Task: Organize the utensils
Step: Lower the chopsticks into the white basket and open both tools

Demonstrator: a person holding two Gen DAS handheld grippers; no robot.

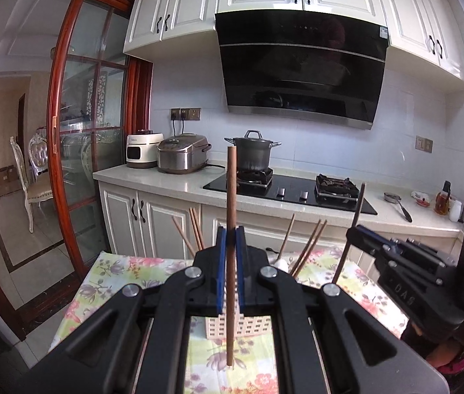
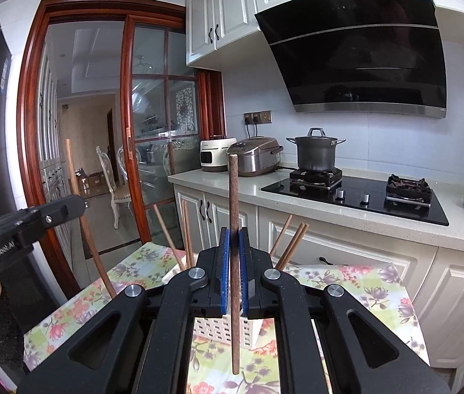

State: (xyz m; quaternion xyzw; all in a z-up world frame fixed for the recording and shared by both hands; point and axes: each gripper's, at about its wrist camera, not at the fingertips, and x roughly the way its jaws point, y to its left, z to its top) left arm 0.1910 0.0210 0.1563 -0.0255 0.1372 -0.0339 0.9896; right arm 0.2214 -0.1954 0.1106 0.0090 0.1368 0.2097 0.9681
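The left gripper (image 1: 231, 239) is pinching one wooden chopstick (image 1: 231, 197) upright between nearly closed blue pads; the right gripper (image 2: 234, 246) is clamping another chopstick (image 2: 234, 203) likewise. Both sticks are standing vertical at frame centre, and the white slotted holder (image 1: 248, 326) is sitting just beyond and below their tips, equally near both.
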